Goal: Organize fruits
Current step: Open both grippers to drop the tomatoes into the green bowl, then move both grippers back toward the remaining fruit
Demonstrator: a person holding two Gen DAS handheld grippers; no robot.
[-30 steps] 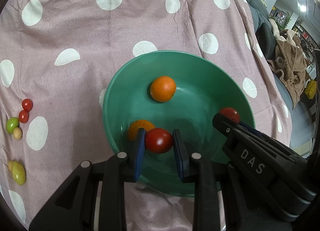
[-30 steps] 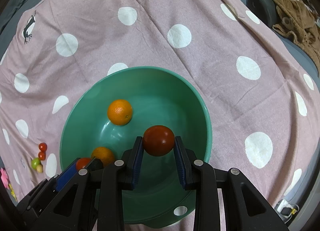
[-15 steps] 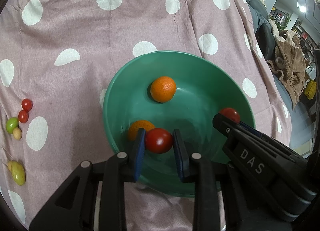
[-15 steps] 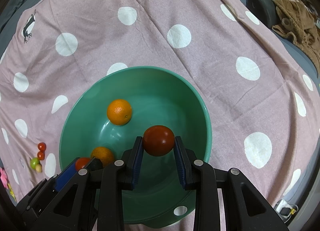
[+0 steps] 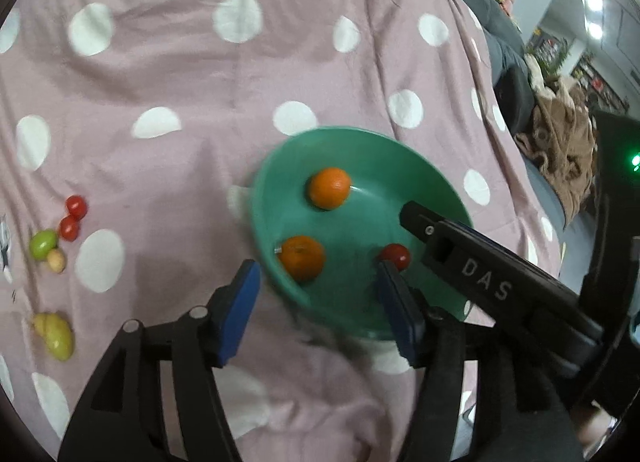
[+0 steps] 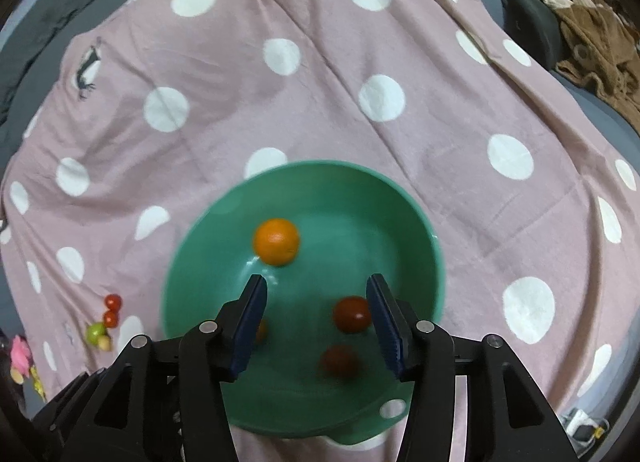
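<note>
A green bowl (image 5: pixel 260 197) (image 6: pixel 304 165) sits on the pink dotted cloth with two oranges in it (image 5: pixel 329 193) (image 5: pixel 302 257). My left gripper (image 5: pixel 318 302) hangs over the bowl's near rim, jaws opening, nothing between them. A red tomato (image 5: pixel 395 256) lies in the bowl by its right finger. My right gripper (image 6: pixel 316 322) is over the bowl with jaws opening. A dark red tomato (image 6: pixel 352 314) is loose between them, close to the right pad. A second, blurred red tomato (image 6: pixel 338 360) lies lower. One orange (image 6: pixel 276 241) shows beyond the fingers.
Small fruits lie on the cloth at the left: two cherry tomatoes (image 5: pixel 76 205), a green fruit (image 5: pixel 43 244), a tan one (image 5: pixel 56 260) and a yellow one (image 5: pixel 54 336). The right gripper's body (image 5: pixel 480 274) reaches over the bowl's right side. A brown blanket (image 5: pixel 568 141) lies far right.
Both grippers opened and let go of their red tomatoes, which are now in the bowl. The left gripper pulled back and up, so the bowl sits further right in its view.
</note>
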